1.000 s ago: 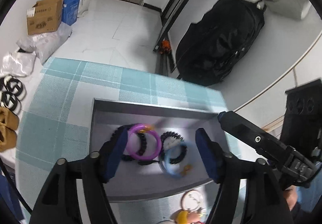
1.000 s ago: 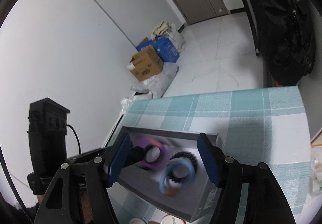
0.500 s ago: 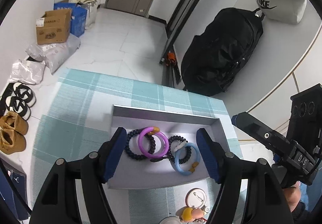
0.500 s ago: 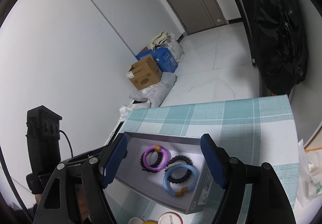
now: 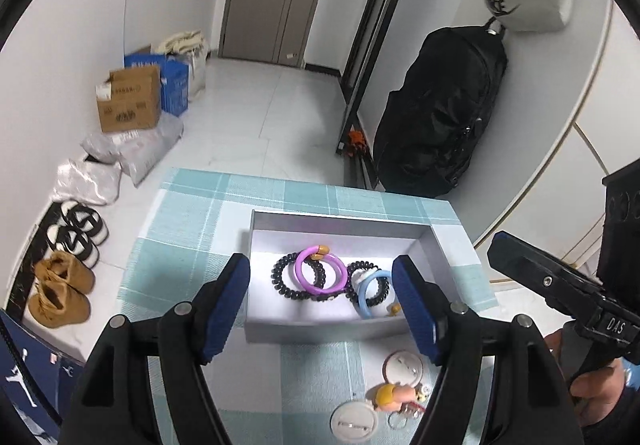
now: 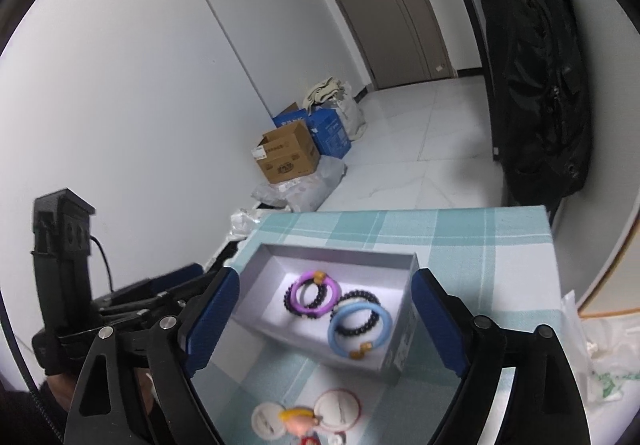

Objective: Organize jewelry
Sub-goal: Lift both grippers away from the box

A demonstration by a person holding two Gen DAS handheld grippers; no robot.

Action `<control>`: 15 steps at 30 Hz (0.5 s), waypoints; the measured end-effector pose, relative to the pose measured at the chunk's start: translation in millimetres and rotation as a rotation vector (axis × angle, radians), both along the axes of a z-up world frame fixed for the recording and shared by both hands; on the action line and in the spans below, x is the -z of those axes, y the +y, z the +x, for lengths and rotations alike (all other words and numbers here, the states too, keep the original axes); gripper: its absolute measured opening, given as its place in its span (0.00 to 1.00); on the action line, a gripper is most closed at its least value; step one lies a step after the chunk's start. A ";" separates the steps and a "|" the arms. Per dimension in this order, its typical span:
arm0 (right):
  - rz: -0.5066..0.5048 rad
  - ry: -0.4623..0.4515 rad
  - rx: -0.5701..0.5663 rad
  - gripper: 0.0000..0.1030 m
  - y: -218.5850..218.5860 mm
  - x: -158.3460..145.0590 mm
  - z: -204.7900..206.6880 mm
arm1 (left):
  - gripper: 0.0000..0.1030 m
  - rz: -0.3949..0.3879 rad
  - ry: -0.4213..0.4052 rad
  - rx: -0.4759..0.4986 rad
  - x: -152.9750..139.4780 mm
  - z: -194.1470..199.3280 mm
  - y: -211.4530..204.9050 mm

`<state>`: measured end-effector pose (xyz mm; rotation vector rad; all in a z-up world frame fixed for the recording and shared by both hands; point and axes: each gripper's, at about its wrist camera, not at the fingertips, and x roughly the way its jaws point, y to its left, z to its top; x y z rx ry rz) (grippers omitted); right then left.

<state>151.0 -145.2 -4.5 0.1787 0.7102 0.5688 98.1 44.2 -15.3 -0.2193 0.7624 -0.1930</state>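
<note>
Both empty grippers, left gripper (image 5: 320, 301) and right gripper (image 6: 324, 321), are opening, framing the box (image 5: 344, 219) at centre frame, where purple bangle (image 5: 320, 271) and blue bangle (image 5: 374, 293) lie gathered; trinkets (image 5: 394, 395) wait unsorted below

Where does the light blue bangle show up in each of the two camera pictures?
Left wrist view: the light blue bangle lies right of centre, in the grey box's right end.
Right wrist view: the bangle lies below centre, at the box's near right.
Shared landmark: the purple bangle beside it.

Both the left gripper (image 5: 320, 301) and the right gripper (image 6: 326, 319) point downward, jaws opening, nothing between them.
</note>
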 end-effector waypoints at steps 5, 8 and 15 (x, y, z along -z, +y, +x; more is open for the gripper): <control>-0.038 -0.028 0.000 0.90 -1.6 -8.7 -22.1 | 0.76 0.002 -0.036 -0.016 -4.6 -20.4 0.3; -0.049 -0.037 0.007 0.92 -4.6 -9.9 -33.8 | 0.76 0.015 -0.039 -0.022 -2.2 -31.9 1.3; 0.006 0.092 0.008 0.95 -4.5 13.7 -49.0 | 0.77 0.011 0.041 -0.025 14.6 -50.9 8.0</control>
